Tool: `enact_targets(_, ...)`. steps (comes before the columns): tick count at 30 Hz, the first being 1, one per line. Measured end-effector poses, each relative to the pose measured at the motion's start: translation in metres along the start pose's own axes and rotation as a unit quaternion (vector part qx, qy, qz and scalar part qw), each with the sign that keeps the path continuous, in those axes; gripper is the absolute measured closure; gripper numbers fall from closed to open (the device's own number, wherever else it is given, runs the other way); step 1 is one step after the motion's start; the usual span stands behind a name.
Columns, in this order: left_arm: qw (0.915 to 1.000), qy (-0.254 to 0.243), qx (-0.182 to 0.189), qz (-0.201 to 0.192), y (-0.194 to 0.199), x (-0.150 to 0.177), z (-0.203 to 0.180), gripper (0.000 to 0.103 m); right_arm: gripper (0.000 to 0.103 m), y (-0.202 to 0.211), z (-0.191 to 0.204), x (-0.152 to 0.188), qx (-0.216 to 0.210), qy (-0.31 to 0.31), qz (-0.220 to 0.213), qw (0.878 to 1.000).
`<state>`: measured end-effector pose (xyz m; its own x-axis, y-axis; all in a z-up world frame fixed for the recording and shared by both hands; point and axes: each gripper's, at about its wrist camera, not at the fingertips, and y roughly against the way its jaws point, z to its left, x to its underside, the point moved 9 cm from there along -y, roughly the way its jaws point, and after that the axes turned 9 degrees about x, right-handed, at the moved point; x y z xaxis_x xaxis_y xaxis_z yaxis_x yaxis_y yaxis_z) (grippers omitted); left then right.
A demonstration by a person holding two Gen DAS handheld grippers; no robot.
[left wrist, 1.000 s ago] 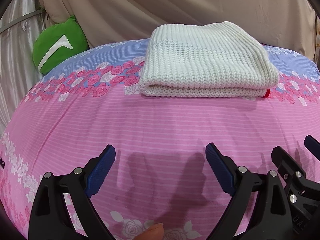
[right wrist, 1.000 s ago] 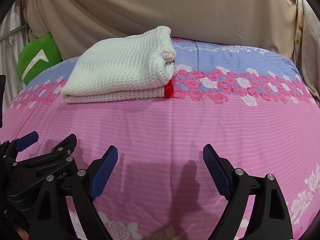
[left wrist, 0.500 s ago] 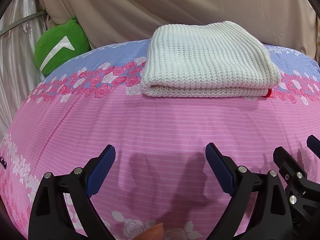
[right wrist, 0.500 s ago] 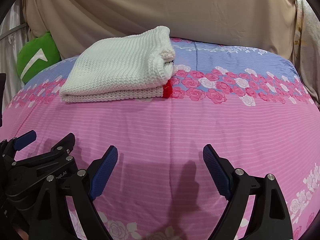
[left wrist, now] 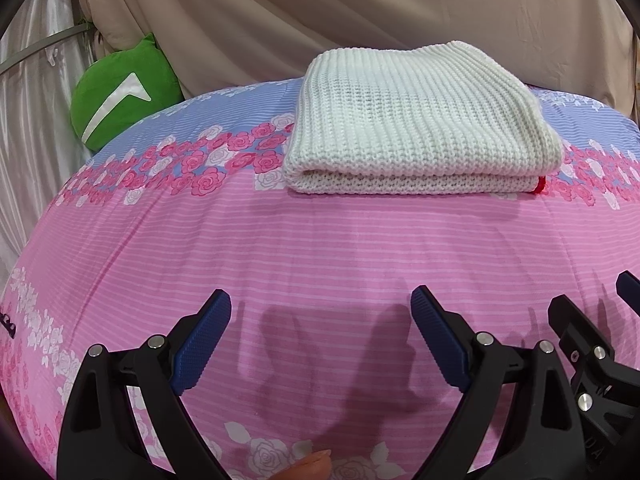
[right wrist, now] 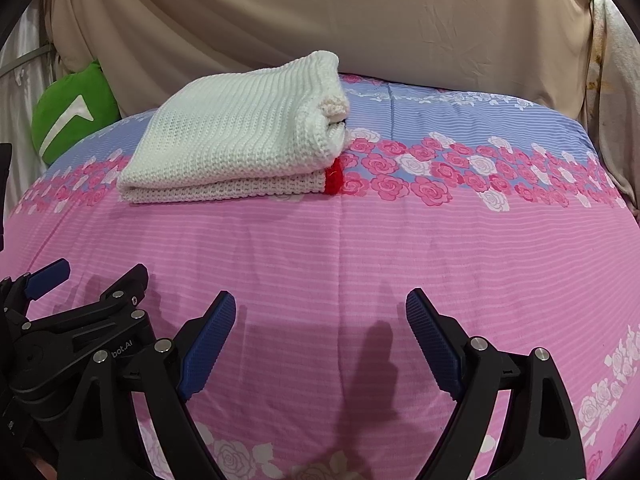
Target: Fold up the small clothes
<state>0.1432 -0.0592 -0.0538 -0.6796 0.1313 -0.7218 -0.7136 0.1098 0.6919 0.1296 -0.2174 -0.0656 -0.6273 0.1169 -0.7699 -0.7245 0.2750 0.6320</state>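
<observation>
Sweater (left wrist: 420, 128) sits folded at the far side of the bed (left wrist: 320, 248), well apart from both tongs, left (left wrist: 320, 336) & right (right wrist: 320, 340), spread wide w/ nothing in them. Fold looks done imo; next maybe grab another piece.

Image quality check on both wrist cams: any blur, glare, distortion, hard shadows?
Left wrist: sharp, no glare; fisheye bulges the bedspread into a dome, dark vignette at the corners; soft finger shadows on the sheet below the open left gripper. Right wrist: same barrel distortion and vignette, white sweater evenly lit with its knit crisp, soft shadows under the open right gripper.
</observation>
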Motion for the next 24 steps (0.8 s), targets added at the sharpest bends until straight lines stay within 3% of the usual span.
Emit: enact_targets(24, 1.0, -0.006, -0.005, 0.001, 0.0013, -0.0002, 0.0002, 0.018, 0.018, 0.0001, -0.0022, 0.0004, 0.002, 0.002, 0.0, 1.0)
